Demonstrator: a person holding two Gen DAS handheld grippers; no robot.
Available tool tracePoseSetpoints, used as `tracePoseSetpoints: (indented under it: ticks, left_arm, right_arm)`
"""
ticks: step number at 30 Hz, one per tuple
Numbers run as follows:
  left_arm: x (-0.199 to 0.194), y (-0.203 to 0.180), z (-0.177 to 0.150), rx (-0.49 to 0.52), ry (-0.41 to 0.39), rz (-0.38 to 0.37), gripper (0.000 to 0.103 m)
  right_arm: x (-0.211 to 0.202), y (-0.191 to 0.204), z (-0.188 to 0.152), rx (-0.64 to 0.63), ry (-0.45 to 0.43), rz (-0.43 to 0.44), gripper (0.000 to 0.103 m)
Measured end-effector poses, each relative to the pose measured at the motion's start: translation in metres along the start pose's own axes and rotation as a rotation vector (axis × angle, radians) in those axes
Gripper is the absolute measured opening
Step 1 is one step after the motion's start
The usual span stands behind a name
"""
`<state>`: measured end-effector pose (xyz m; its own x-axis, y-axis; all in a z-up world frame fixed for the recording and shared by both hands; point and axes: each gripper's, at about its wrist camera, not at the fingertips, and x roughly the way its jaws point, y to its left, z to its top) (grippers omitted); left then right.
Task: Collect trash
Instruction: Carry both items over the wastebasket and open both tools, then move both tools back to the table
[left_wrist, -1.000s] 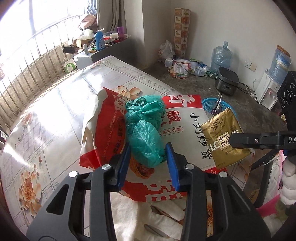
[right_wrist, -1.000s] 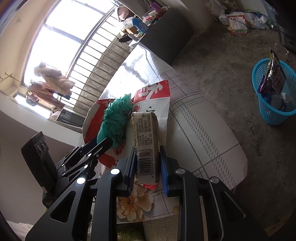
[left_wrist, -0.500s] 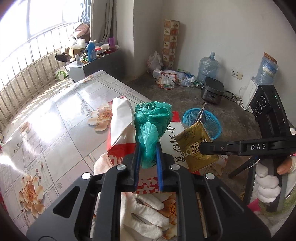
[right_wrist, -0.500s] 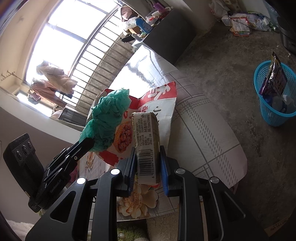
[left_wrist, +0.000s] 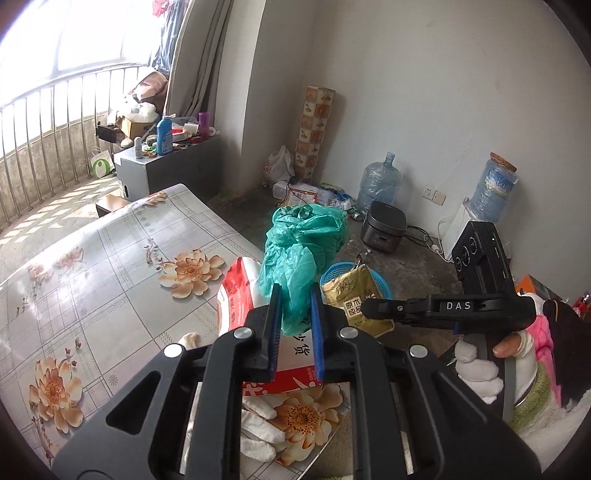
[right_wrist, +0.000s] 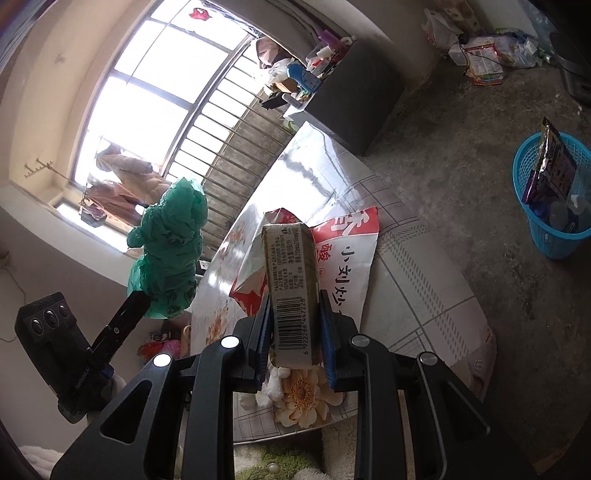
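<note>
Up in the air, the left gripper (left_wrist: 295, 295) is clamped on a crumpled green plastic bag (left_wrist: 301, 243), its blue-edged fingers pinching the bag's lower end so the bulk of it billows up and forward above the tips. Seen from the right wrist, the same bag (right_wrist: 170, 254) stands clear of the table (right_wrist: 424, 280), off to the left of it, against the window.

Just beside it, the right gripper (right_wrist: 295, 321) is closed on a gold tissue packet (right_wrist: 291, 284), gripped across its narrow sides at the barcode end, with the far end pointing ahead over the table. From the left wrist, that packet (left_wrist: 352, 295) hangs at the tip of the right gripper (left_wrist: 365, 306), near the green bag but apart from it.

Below both held items, a red and white printed bag (right_wrist: 347, 266) lies flat on the floral table top. A blue basket (right_wrist: 554, 206) holding wrappers and bottles stands on the concrete floor, well apart from the table.
</note>
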<state>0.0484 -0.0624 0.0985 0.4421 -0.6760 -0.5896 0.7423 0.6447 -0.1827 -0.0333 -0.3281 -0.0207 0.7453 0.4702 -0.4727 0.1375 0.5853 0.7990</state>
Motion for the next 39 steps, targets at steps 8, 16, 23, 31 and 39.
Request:
tracePoseSetpoints:
  ticks: [8, 16, 23, 31, 39]
  left_arm:
    - [0.031, -0.033, 0.03, 0.003, 0.037, -0.138, 0.012]
    - [0.157, -0.102, 0.058, 0.009, 0.265, -0.263, 0.013]
    - [0.286, -0.174, 0.061, 0.091, 0.446, -0.217, 0.013]
    - [0.443, -0.217, 0.049, 0.128, 0.621, -0.122, 0.039]
    - [0.492, -0.214, 0.036, 0.02, 0.644, -0.152, 0.049]
  right_arm:
    - [-0.098, -0.031, 0.029, 0.046, -0.28, -0.175, 0.024]
    - [-0.142, -0.097, 0.041, 0.192, -0.426, -0.425, 0.024]
    - [-0.125, -0.178, 0.07, 0.321, -0.408, -0.536, 0.024]
    - [-0.092, -0.3, 0.117, 0.473, -0.32, -0.538, 0.027]
    - [-0.07, -0.378, 0.107, 0.612, -0.322, -0.576, 0.04]
